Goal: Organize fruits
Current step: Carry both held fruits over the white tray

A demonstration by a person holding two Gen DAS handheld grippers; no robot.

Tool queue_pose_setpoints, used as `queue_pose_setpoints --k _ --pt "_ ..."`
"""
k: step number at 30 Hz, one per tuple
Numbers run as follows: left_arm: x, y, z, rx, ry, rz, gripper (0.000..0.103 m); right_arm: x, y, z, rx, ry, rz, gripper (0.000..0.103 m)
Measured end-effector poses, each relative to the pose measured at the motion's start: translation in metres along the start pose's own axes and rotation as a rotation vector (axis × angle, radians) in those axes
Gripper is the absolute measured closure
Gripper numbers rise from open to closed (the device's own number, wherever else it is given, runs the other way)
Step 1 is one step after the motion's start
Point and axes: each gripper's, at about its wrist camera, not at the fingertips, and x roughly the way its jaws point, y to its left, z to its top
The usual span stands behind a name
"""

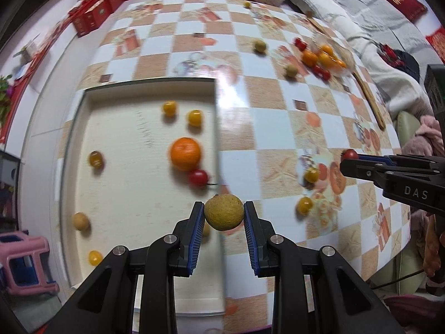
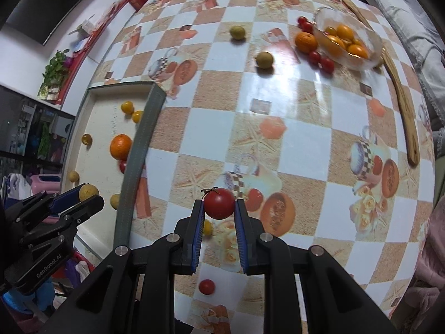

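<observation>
My left gripper (image 1: 224, 213) is shut on a tan longan (image 1: 224, 212) and holds it above the right rim of the cream tray (image 1: 119, 167). The tray holds an orange (image 1: 185, 153), a cherry tomato (image 1: 198, 177), several small yellow fruits and a longan (image 1: 80, 221). My right gripper (image 2: 219, 208) is shut on a red cherry tomato (image 2: 219, 203) above the checkered table; it also shows in the left wrist view (image 1: 351, 158). The left gripper shows in the right wrist view (image 2: 83, 197).
A glass bowl (image 2: 372, 47) of yellow and orange fruits stands at the far right, with an orange (image 2: 306, 41) and cherry tomatoes beside it. Two green longans (image 2: 264, 59) and a red tomato (image 2: 206, 286) lie loose on the table. A wooden spatula (image 2: 403, 97) lies at the right edge.
</observation>
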Motion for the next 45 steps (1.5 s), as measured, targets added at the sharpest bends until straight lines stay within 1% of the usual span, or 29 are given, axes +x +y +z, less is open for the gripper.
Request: queue_pose_setpoints --k 10,16,20,27,36,45 --pt "0.000 0.069 -0.014 -0.137 -0.007 0.064 0.073 0.012 0.056 0.023 -0.117 0.017 0.030 0.079" --pt "0.008 0.098 -0.022 -0.191 0.005 0.100 0.073 0.020 0.088 0.036 -0.170 0.029 0.048 0.079" --pt "0.013 0.110 -0.022 -0.210 0.001 0.108 0.073 0.026 0.108 0.044 -0.213 0.036 0.054 0.079" --pt "0.016 0.117 -0.017 -0.218 -0.007 0.100 0.073 0.038 0.136 0.060 -0.259 0.053 0.070 0.079" --pt "0.027 0.125 -0.012 -0.240 0.004 0.101 0.073 0.052 0.148 0.077 -0.270 0.081 0.077 0.079" --pt "0.043 0.124 -0.004 -0.230 0.024 0.117 0.073 0.071 0.161 0.097 -0.284 0.102 0.086 0.079"
